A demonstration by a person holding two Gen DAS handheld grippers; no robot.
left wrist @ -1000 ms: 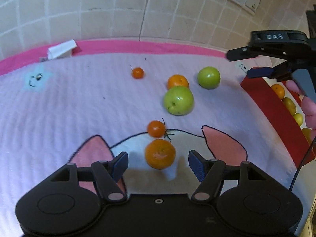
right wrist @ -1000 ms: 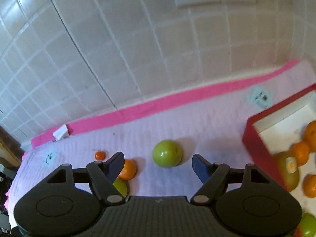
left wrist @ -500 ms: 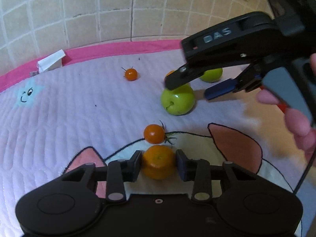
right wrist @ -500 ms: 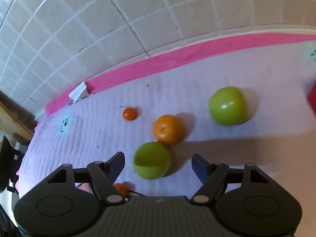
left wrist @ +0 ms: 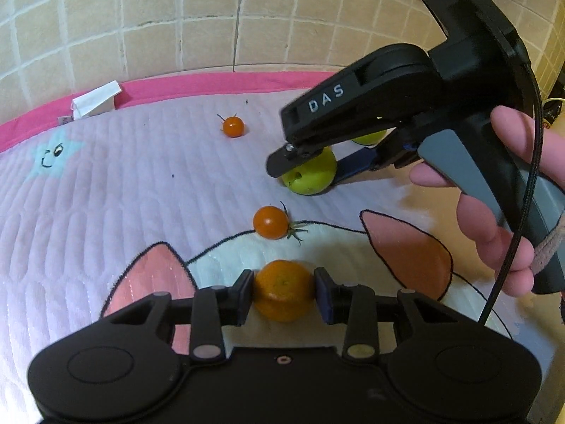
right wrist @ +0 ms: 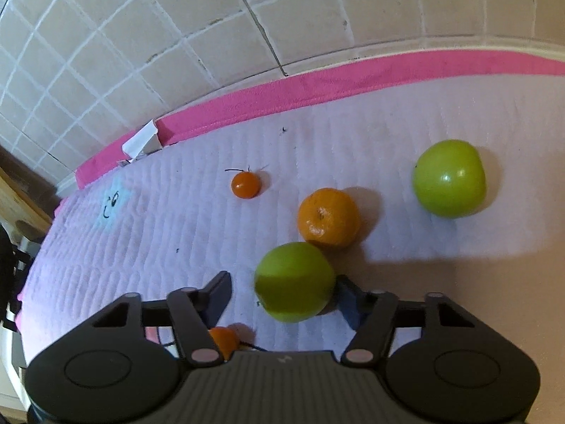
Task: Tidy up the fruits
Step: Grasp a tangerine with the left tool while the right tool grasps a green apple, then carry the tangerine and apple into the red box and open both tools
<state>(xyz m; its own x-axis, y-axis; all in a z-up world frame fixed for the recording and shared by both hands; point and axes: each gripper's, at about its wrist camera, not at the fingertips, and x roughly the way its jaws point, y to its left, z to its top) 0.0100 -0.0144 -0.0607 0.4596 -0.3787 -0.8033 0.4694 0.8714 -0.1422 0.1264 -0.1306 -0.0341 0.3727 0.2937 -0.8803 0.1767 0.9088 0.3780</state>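
Left tool (left wrist: 283,295) clamping mandarin (left wrist: 283,290), right tool (right wrist: 282,295) closing around green apple (right wrist: 294,281), left pad apart, cherry tomato (left wrist: 271,222) between.

Pink-bordered quilted mat (left wrist: 123,190) with star face (left wrist: 53,152), white tag (left wrist: 95,104), tiled wall (left wrist: 141,28)

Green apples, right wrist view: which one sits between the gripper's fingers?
The nearer green apple, just below the orange. The other apple lies far right, clear of the right gripper.

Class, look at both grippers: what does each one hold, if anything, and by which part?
The left gripper clamps a round orange mandarin by its two sides. The right gripper straddles a round green apple; only one pad touches, so no hold.
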